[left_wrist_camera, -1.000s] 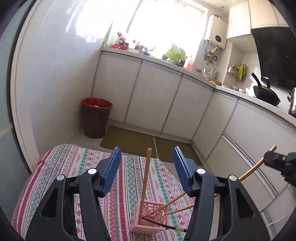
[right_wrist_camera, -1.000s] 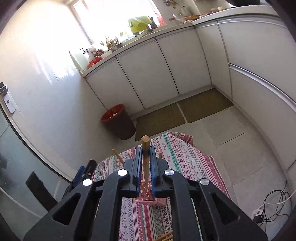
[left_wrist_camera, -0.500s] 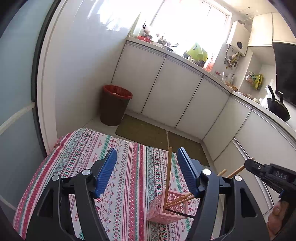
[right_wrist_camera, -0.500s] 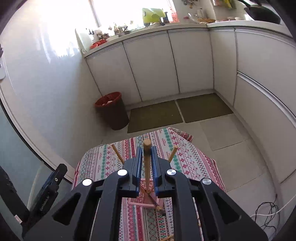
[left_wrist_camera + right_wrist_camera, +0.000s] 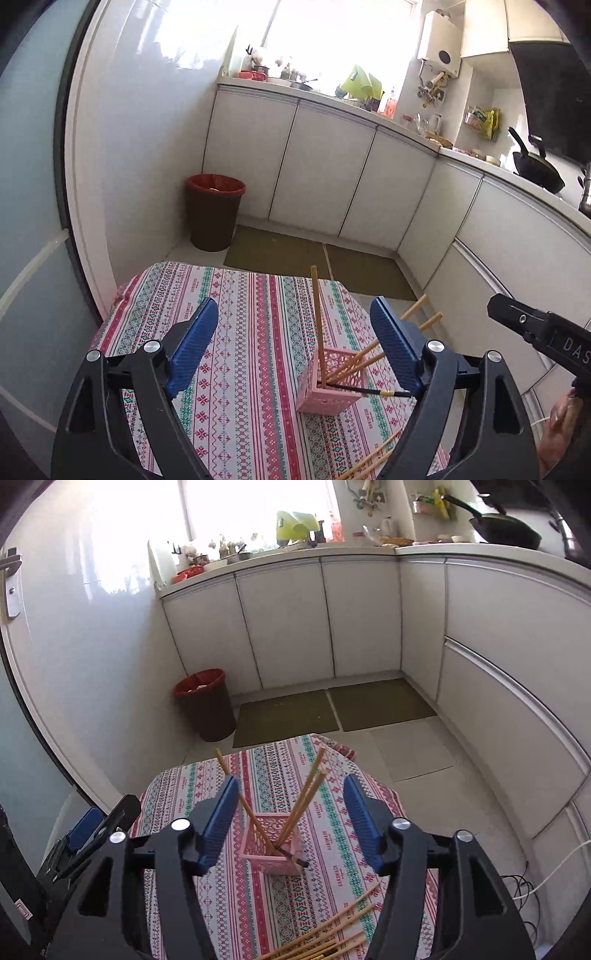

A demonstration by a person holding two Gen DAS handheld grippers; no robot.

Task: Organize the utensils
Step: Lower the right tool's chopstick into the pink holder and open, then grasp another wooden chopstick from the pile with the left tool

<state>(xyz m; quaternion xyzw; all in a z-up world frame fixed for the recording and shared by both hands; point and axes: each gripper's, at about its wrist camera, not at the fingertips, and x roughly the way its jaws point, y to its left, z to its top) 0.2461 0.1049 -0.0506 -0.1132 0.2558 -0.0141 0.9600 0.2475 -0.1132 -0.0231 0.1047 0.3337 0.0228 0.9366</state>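
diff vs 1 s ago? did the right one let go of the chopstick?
Yes. The right gripper was shut on a wooden chopstick; its jaws have just opened and that chopstick now leans in the pink basket with the others. The left gripper has opened wider, nothing between its pads. Unchanged: basket on the striped tablecloth, loose chopsticks lying at the near edge.

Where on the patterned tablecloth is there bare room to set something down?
Free: the tablecloth left of the pink basket, out to its far and left edges. Crowded: the basket with its chopsticks fanning up and out, and the loose chopsticks at the near right edge.
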